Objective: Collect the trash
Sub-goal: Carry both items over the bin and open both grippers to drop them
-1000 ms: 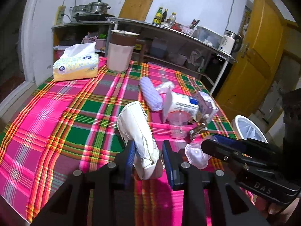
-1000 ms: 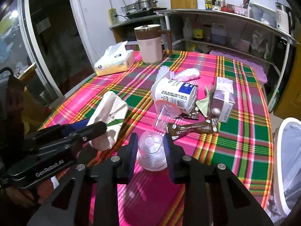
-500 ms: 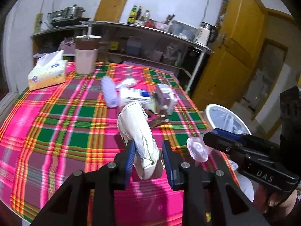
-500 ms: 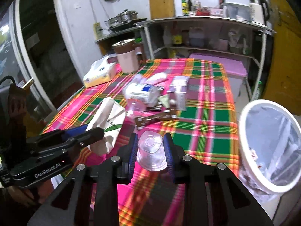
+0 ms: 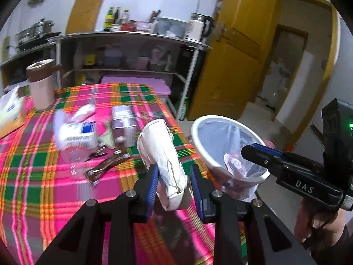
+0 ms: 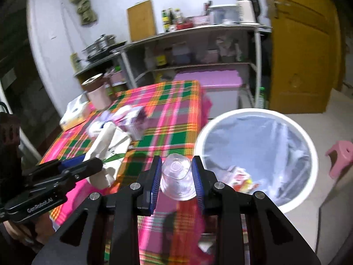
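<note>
My left gripper (image 5: 174, 176) is shut on a crumpled white paper bag (image 5: 162, 154) and holds it above the table's right edge; the bag also shows in the right wrist view (image 6: 110, 150). My right gripper (image 6: 176, 176) is shut on a clear plastic cup (image 6: 177, 180), held at the rim of the white trash bin (image 6: 313, 152) lined with a clear bag. The cup (image 5: 233, 165) and the bin (image 5: 198, 141) also show in the left wrist view.
On the plaid tablecloth (image 5: 44, 176) lie a white tub (image 5: 77, 134), a purple carton (image 5: 123, 121), a brown wrapper (image 5: 106, 165), a tissue box (image 5: 8, 114) and a pink jug (image 5: 42, 88). Shelves (image 5: 132, 50), a yellow door (image 5: 233, 66), a pink stool (image 6: 342, 154).
Both grippers have swung right, away from the table's middle toward the bin, still holding the bag and the cup. The bin is now much closer.
</note>
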`<state>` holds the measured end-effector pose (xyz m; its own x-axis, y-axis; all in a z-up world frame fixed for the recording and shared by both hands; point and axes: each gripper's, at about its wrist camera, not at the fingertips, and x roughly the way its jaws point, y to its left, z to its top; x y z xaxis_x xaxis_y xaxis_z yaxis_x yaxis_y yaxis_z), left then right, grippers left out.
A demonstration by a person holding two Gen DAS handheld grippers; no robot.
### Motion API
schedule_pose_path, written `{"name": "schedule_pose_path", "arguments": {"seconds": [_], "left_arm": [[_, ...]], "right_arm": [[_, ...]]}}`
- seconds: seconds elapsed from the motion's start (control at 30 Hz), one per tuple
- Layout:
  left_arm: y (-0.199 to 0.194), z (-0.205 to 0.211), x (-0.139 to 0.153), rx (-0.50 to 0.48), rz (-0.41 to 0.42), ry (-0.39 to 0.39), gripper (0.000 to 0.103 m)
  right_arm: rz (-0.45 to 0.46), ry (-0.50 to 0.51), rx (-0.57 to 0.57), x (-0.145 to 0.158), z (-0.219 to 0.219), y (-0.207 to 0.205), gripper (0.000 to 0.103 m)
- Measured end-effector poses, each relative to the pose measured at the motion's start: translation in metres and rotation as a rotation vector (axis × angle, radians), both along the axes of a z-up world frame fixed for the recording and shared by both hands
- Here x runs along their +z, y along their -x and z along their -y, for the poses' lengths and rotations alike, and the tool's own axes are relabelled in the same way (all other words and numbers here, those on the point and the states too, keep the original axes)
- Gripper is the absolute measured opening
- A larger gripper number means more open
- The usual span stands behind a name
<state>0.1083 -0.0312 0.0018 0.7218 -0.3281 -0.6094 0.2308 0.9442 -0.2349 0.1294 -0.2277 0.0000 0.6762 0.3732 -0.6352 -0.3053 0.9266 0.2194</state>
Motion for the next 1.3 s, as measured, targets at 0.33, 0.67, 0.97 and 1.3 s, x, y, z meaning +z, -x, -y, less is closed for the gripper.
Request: {"name": "schedule_pose_path", "arguments": {"seconds": [0.33, 0.67, 0.97, 1.3], "left_arm": [[-0.04, 0.06, 0.002, -0.13, 0.005, 0.007, 0.03], [-0.073, 0.099, -0.008, -0.204, -0.019, 0.009, 0.03], [-0.095, 0.128, -0.021, -0.265, -0.038, 0.006, 0.035], [-0.1, 0.124, -0.024, -0.252, -0.052, 0.034, 0.038]], "right_arm": [[-0.012, -0.007, -0.127, -0.006, 0.057, -0.008, 0.029], [-0.046, -0.01, -0.192, -0.019, 0.091, -0.023, 0.029], [-0.084, -0.009, -0.221, -0.031, 0.108, -0.035, 0.03], [-0.087, -0.011, -0.213, -0.035, 0.111, -0.037, 0.048]]}}
